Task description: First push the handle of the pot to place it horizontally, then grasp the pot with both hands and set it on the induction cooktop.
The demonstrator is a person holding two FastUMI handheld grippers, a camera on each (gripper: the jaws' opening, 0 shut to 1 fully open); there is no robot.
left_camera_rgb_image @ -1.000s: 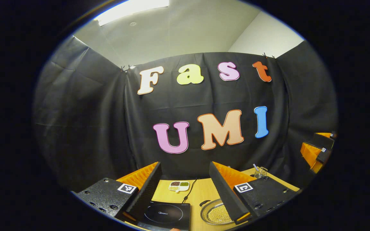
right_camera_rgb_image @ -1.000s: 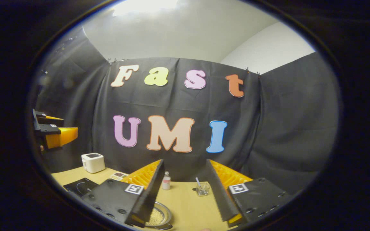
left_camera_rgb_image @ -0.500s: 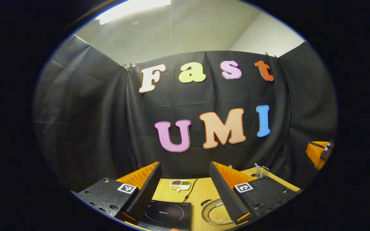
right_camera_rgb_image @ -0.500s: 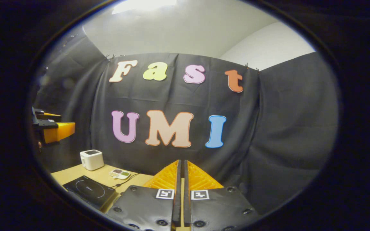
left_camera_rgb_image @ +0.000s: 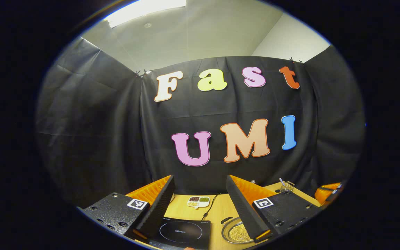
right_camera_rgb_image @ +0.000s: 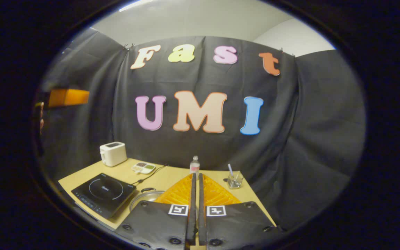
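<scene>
A shallow metal pot (left_camera_rgb_image: 235,233) with pale grains inside sits on the wooden table, just right of the black induction cooktop (left_camera_rgb_image: 182,232). Its dark loop handle (left_camera_rgb_image: 225,219) points toward the back. My left gripper (left_camera_rgb_image: 200,178) hovers above both with its fingers wide open and nothing between them. My right gripper (right_camera_rgb_image: 196,175) is shut, finger against finger, holding nothing. In the right gripper view, the pot (right_camera_rgb_image: 146,196) is partly hidden behind my left finger, next to the cooktop (right_camera_rgb_image: 103,193). The left gripper (right_camera_rgb_image: 67,97) hangs high at the left there.
A white toaster (right_camera_rgb_image: 113,153) stands at the table's back left. A small divided dish (right_camera_rgb_image: 143,167) and the cooktop's cord lie behind the cooktop. A small bottle (right_camera_rgb_image: 194,164) and a glass (right_camera_rgb_image: 235,180) with a stick stand at the back right. Black cloth walls enclose the table.
My right gripper has shut its fingers and tipped down, bringing more of the table into its view. The left gripper stays open and has barely shifted.
</scene>
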